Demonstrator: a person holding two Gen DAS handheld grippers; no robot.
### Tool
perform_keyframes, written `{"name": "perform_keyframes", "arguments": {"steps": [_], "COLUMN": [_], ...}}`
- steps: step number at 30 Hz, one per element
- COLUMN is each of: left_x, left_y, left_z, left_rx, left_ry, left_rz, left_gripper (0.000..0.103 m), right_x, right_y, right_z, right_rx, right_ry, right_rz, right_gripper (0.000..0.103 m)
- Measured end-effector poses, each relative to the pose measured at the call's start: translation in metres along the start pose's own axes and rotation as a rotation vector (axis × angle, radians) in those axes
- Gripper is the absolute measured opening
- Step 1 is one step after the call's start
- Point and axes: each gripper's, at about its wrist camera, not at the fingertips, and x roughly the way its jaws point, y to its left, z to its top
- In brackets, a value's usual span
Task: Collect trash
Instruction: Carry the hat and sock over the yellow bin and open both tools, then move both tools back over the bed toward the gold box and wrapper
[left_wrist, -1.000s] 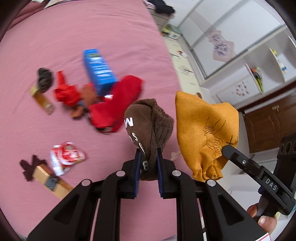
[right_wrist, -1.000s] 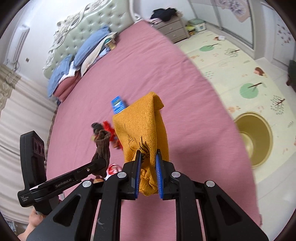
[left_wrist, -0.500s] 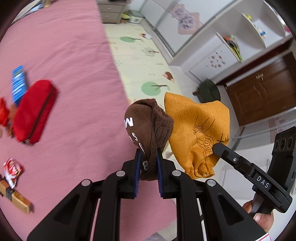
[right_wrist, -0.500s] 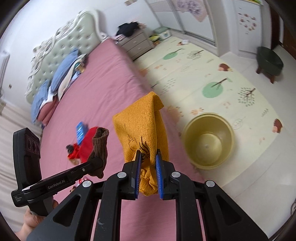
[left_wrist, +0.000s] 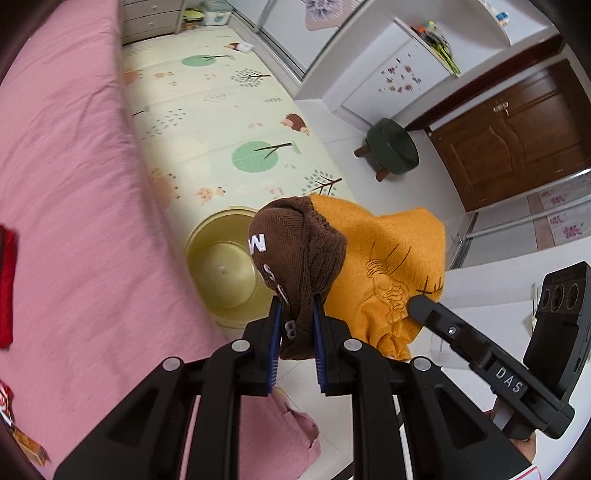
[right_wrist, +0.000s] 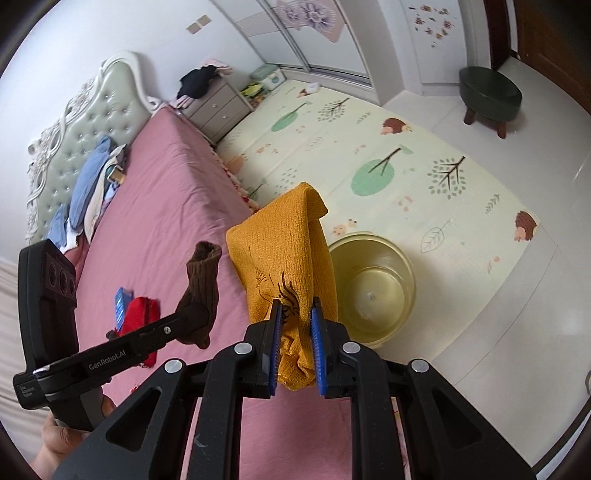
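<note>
Two soft items in hand, one per tool. Left gripper (left_wrist: 295, 343): blue pads pinched on a brown sock (left_wrist: 295, 258), cuff end between the pads, toe standing up and away from the fingers. Right gripper (right_wrist: 295, 347): pads likewise clamped on an orange sock (right_wrist: 284, 254), its long axis running forward and upward from the jaws, embroidered side facing the camera. Both socks hang in the air, side by side, the orange one just right of the brown. Receptacle: yellow basin (right_wrist: 371, 291), round, open-topped, standing on the patterned play mat (right_wrist: 406, 166) on the floor just beside the edge of the pink bed (left_wrist: 74, 221). Bearing: in the right wrist view the basin lies ahead of and just right of the orange sock; in the left wrist view it lies ahead and just left of the brown one, partly hidden behind it. By appearance the right gripper is the nearer. Clearances: mat bare around the basin; green stool (right_wrist: 489, 96) well apart; bed edge is the only close obstacle. Remaining on the bed: red pouch (right_wrist: 138, 314), blue box (right_wrist: 121, 301).
</note>
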Motion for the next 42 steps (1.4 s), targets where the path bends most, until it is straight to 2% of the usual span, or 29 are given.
{"name": "perform_keyframes", "arguments": {"steps": [6,8,9,10,13,14,18,23,29,35,39,42], "left_x": [0.027,0.031,0.034,0.036,0.036,0.036,0.031,0.022,0.0,-0.033,-0.061,-0.085], "left_y": [-0.014,-0.018,-0.019,-0.02,-0.016,-0.014,-0.002,0.011,0.026,0.057,0.095,0.125], "left_z": [0.018,0.022,0.024,0.026,0.031,0.032,0.035,0.034,0.023,0.0,-0.025,-0.046], "left_rx": [0.016,0.026,0.027,0.027,0.011,0.003,-0.026,-0.043,-0.056,-0.094,-0.168,-0.218], "left_ry": [0.027,0.03,0.031,0.031,0.014,0.021,0.035,0.026,-0.006,-0.043,-0.074,-0.097], "left_rz": [-0.014,-0.013,-0.016,-0.012,-0.005,-0.001,0.019,0.034,0.051,0.082,0.108,0.155], "left_gripper": [0.019,0.025,0.034,0.053,0.075,0.077,0.082,0.082,0.082,0.082,0.082,0.082], "right_x": [0.006,0.008,0.01,0.01,0.012,0.012,0.011,0.01,0.01,0.015,0.024,0.033], "right_y": [-0.023,-0.028,-0.03,-0.031,-0.035,-0.035,-0.033,-0.024,0.004,0.048,0.086,0.121], "right_z": [0.011,0.014,0.016,0.019,0.024,0.027,0.033,0.037,0.034,0.021,0.004,-0.013], "right_rx": [0.015,0.022,0.023,0.025,0.041,0.043,0.048,0.047,0.007,-0.069,-0.137,-0.197], "right_ry": [0.002,0.002,0.007,0.0,-0.008,-0.018,-0.026,-0.022,-0.013,0.02,0.056,0.089], "right_rz": [-0.024,-0.019,-0.008,-0.011,-0.008,-0.018,-0.026,-0.015,0.01,0.04,0.076,0.107], "right_gripper": [0.015,0.018,0.019,0.019,0.044,0.045,0.045,0.045,0.045,0.045,0.045,0.045]}}
